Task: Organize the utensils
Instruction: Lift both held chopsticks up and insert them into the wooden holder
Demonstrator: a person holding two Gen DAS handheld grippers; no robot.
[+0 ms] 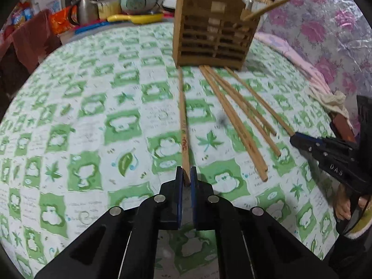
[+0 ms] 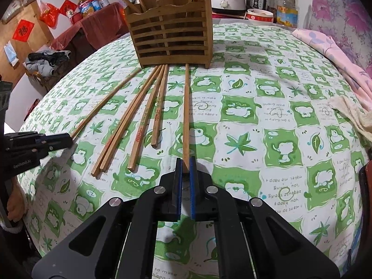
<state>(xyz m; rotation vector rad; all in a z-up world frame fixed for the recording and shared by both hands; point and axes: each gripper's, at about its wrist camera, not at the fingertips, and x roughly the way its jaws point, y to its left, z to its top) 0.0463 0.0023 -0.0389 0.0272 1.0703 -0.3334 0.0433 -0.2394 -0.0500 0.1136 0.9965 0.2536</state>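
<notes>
Now both of my claws are pinched shut on chopsticks, one apiece. My left gripper (image 1: 186, 175) clamps the near end of the leftmost chopstick (image 1: 183, 125), which runs straight ahead across the green-and-white checked tablecloth (image 1: 93, 121) until its far tip reaches the foot of the slatted wooden chopstick holder (image 1: 214, 39). My right gripper (image 2: 185, 166) does the same with the rightmost chopstick (image 2: 186, 111), whose far tip also lies close against the holder's base. I have taken each by its very end, I judge, so that the long free part can be swung upright and dropped tip-first into the holder without my fingers fouling the rim. Between my two sticks the loose chopsticks (image 2: 130, 125) lie fanned on the cloth, their far ends gathered near the holder and their near ends spread towards me; I count four, two of them touching side by side. A few chopsticks already stand in the holder, leaning out over its top. Working from the outside inwards keeps my claws well apart, which seems the reason for choosing these two first. Neither stick looks lifted clear yet, though I cannot be certain.
</notes>
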